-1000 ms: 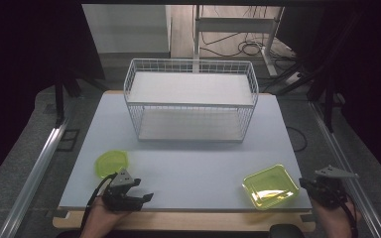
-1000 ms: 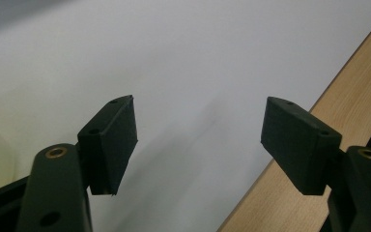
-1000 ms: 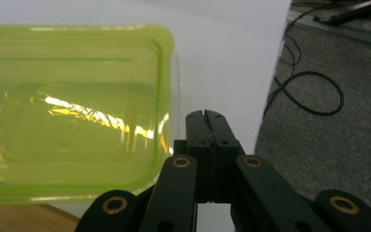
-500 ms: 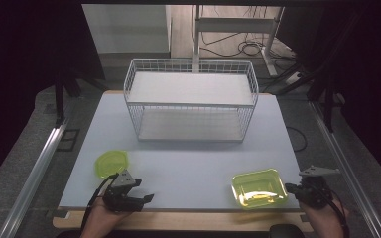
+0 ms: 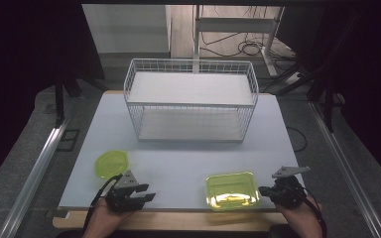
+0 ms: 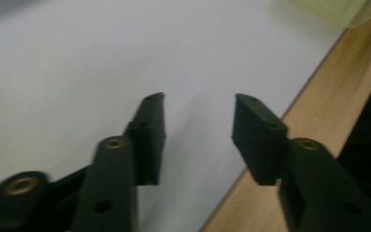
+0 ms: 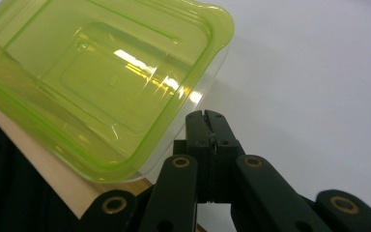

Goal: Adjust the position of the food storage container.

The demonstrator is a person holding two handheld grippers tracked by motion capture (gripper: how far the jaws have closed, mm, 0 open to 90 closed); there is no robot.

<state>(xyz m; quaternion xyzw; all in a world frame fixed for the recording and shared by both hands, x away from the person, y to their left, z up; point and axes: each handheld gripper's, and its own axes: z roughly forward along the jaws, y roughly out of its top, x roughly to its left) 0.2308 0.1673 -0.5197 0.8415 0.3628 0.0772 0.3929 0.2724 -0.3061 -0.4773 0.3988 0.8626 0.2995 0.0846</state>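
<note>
Here, seen from above, a white counter (image 5: 178, 163) with a wooden front edge carries a white wire basket (image 5: 191, 99) standing upright toward its far side. Two green things lie near the front edge, well apart from each other. A small, rounded yellow-green lid (image 5: 111, 163) lies flat at the front left. A larger, square, translucent green container (image 5: 231, 191) sits at the front right, very close to the wooden edge.

The person's left gripper (image 5: 144, 197) rests at the front left corner, just in front of the small lid and apart from it, pointing to the right along the counter's edge. In the left gripper view its two black jaws stand partly apart, having just been closing, with nothing but bare white counter between them; a pale green corner of a plastic thing (image 6: 340, 9), blurred, shows at the top right of that view.

The person's right gripper (image 5: 264, 190) lies just beside the right side of the green container, pointing left toward it. In the right gripper view its jaws are pressed fully together, gripping nothing, with their tips right at the container's (image 7: 101, 87) clear side wall under the green rim; whether they touch it I cannot tell. That view shows the container overhanging the wooden edge slightly at one corner.
</note>
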